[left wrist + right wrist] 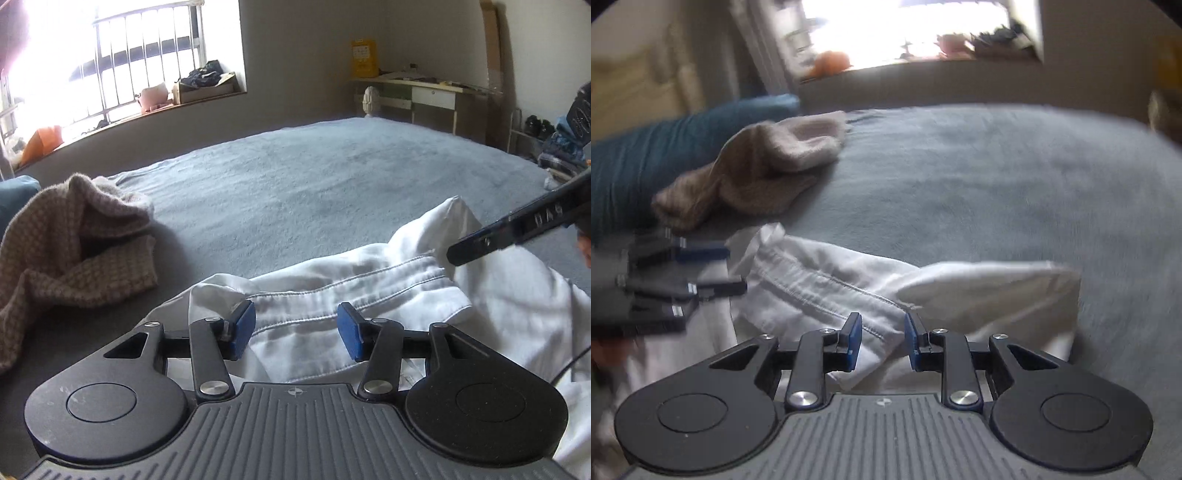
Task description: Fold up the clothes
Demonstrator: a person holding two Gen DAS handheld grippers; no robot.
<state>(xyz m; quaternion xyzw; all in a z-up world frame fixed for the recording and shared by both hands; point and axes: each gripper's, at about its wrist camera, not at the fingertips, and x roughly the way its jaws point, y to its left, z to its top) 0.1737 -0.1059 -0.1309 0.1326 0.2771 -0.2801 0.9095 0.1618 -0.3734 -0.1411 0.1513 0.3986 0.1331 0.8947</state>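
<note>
White garment [369,295], stitched hem showing: near edge of grey bed [295,177]. Left gripper [295,328] and right gripper [882,341] spread, pinching nothing. Grasp hem corners evenly; knitted beige garment [74,251] lies far left.

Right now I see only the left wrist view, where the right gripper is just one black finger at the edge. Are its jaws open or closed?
Observer: Open. The right gripper has a seamed fold of the white garment between its pads, which stand apart.
Operator: And what lies behind the beige knit?
Observer: A long teal pillow, directly behind it. I cannot tell whether they touch.
</note>
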